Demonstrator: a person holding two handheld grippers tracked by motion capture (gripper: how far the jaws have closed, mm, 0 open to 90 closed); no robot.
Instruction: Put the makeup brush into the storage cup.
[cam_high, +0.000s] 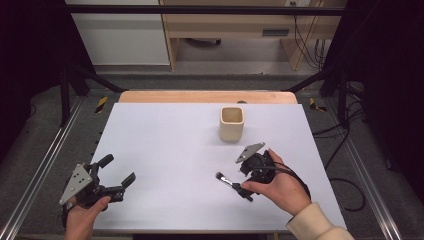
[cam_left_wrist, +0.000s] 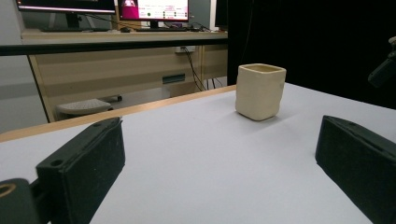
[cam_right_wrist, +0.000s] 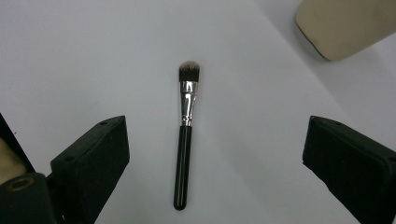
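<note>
High view: a matte cream, square-mouthed cup (cam_high: 232, 124) stands on the white table (cam_high: 165, 150); near it the right gripper (cam_high: 239, 181) hovers over a slim makeup brush (cam_high: 226, 180), and the left gripper (cam_high: 119, 175) rests well apart, jaws spread. Left gripper view: its black padded jaws stand wide, the cup (cam_left_wrist: 259, 91) beyond them. Right gripper view: the brush (cam_right_wrist: 185, 135), with glossy black handle, chrome ferrule and dark bristles, lies untouched between open jaws.

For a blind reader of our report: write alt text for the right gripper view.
A makeup brush lies flat on the white table, centred between the open black jaws of the right gripper, which are apart from it on either side. Its bristles point away from the camera, and a corner of a cream cup shows at upper right.
</note>
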